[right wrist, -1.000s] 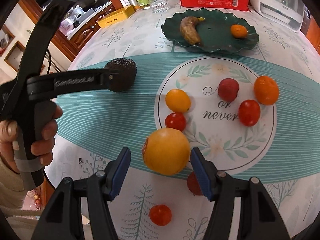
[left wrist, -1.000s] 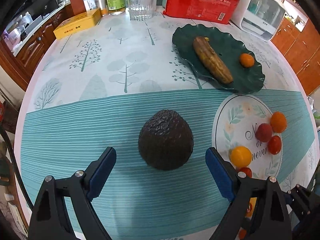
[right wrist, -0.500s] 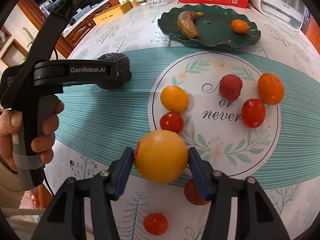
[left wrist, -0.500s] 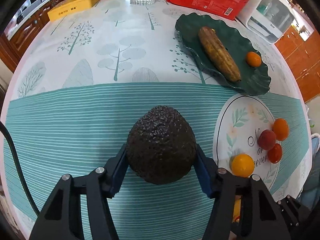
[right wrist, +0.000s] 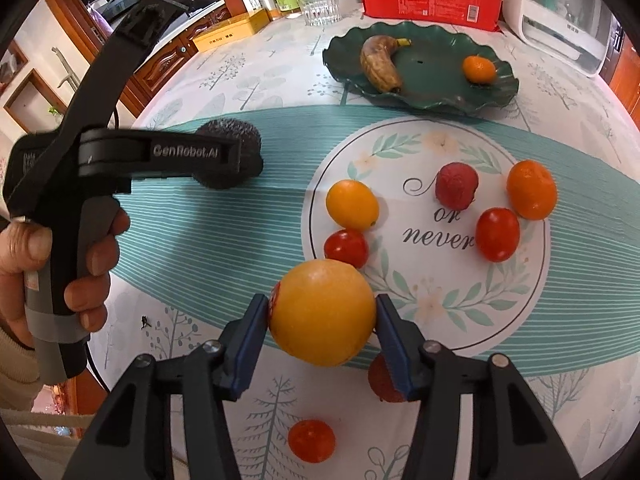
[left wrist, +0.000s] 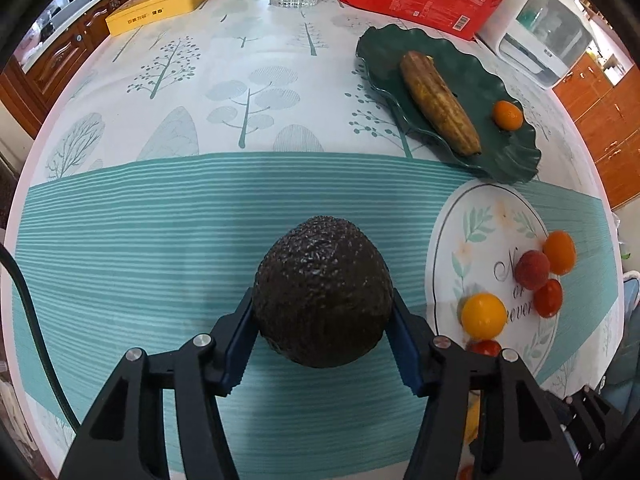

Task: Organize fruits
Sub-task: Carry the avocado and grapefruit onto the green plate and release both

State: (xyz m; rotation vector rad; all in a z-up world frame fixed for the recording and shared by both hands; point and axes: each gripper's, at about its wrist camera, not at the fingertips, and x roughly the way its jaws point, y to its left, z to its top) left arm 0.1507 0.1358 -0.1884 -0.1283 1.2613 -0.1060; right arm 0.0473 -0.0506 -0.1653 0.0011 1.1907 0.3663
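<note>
Both tools gripping fruit
Left tool (left wrist: 322, 320) has just closed on the avocado (left wrist: 322, 292) at lower centre; right tool (right wrist: 320, 320) clamps the orange (right wrist: 322, 317).

An orange (right wrist: 322, 316) is clamped between the blue pads of the right gripper (right wrist: 322, 320), whose jaws have just been closing, above a tree-patterned tablecloth (right wrist: 224, 76). To the left, the left gripper (right wrist: 240, 156) is held by a hand (right wrist: 56, 264) and is closed around a dark avocado (right wrist: 250, 148). A yellow fruit (right wrist: 352, 204), cherry tomatoes (right wrist: 497, 234), a red lychee (right wrist: 456, 186) and a small orange fruit (right wrist: 532, 189) are scattered across a printed white circle (right wrist: 436, 292). A browned banana (right wrist: 378, 64) and a tangerine (right wrist: 479, 69) are seen on the green plate (right wrist: 432, 92) behind.
</note>
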